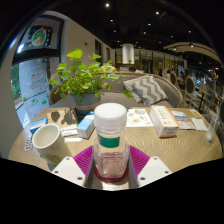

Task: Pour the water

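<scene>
A clear bottle (110,140) with a white cap and a green band at its neck stands upright between my two fingers. My gripper (111,160) is shut on it, and both magenta pads (84,158) press against its sides. A white cup (49,141) sits on the wooden table (175,148) to the left of the fingers, a little ahead of them, its opening facing up. The bottle's base is hidden behind the gripper body.
A potted green plant (84,78) stands beyond the bottle at the table's middle. Cards and leaflets (163,118) lie to the right and a small box (86,125) left of the bottle. A striped cushion (150,90) on seating lies behind the table.
</scene>
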Tool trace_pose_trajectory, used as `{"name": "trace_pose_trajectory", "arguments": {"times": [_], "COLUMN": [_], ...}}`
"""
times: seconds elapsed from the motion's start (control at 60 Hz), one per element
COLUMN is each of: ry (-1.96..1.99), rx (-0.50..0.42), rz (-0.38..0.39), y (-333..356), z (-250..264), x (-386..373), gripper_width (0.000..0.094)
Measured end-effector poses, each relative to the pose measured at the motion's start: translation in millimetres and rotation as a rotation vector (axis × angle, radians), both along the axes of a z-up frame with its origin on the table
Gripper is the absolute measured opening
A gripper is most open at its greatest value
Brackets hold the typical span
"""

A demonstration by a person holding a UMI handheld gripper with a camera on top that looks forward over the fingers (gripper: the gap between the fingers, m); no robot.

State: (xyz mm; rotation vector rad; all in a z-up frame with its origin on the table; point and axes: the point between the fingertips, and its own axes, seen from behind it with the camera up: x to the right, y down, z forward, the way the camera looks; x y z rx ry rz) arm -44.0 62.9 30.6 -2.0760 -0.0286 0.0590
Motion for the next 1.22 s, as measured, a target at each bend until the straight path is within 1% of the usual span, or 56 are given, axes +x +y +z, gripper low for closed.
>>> {"name": "trace_pose_trajectory", "arguments": {"times": [0.033, 0.05, 0.083, 0.1, 0.133, 0.15, 0.2, 0.317, 0.45, 0.633, 0.767, 0.967, 1.083, 1.217], "ry": [0.001, 0.004, 0.021, 0.030, 0.039, 0.041, 0.038, 0.014, -0.015, -0.036, -0.046, -0.059, -0.067, -0.092], "rx": [-0.030, -0.043, -0.058, -0.065, -0.081, -0.085, -0.088, -0.104, -0.128, -0.125, -0.113, -0.096, -0.103, -0.113], "rz": [-0.007, -0.010, -0.015, -0.017, -0.022, -0.026, -0.038, -0.052, -0.066, -0.082, -0.091, -0.095, -0.119, -0.107], "y": [-2.4, -4.0, -7.5, -9.7, -14.3, -17.7, -29.2, -65.0, -125.2, -211.3, -254.2, -284.7, -294.2, -299.0], "z": [-4.3, -5.2, -4.6, -3.4, -1.5, 1.0, 10.9, 40.4, 84.5, 141.2, 168.3, 185.6, 186.8, 184.6], "x": [0.8, 1.0, 0.4, 0.0, 1.6, 2.5, 4.7, 7.6, 2.9, -11.0, -17.4, -24.2, -19.9, -21.1], "gripper_width": [0.0613, 0.0673, 0.0828, 0.0873, 0.0826, 0.0825, 0.0867, 0.0855, 0.0856, 0.0858, 0.0857, 0.0857, 0.0858, 0.0854]}}
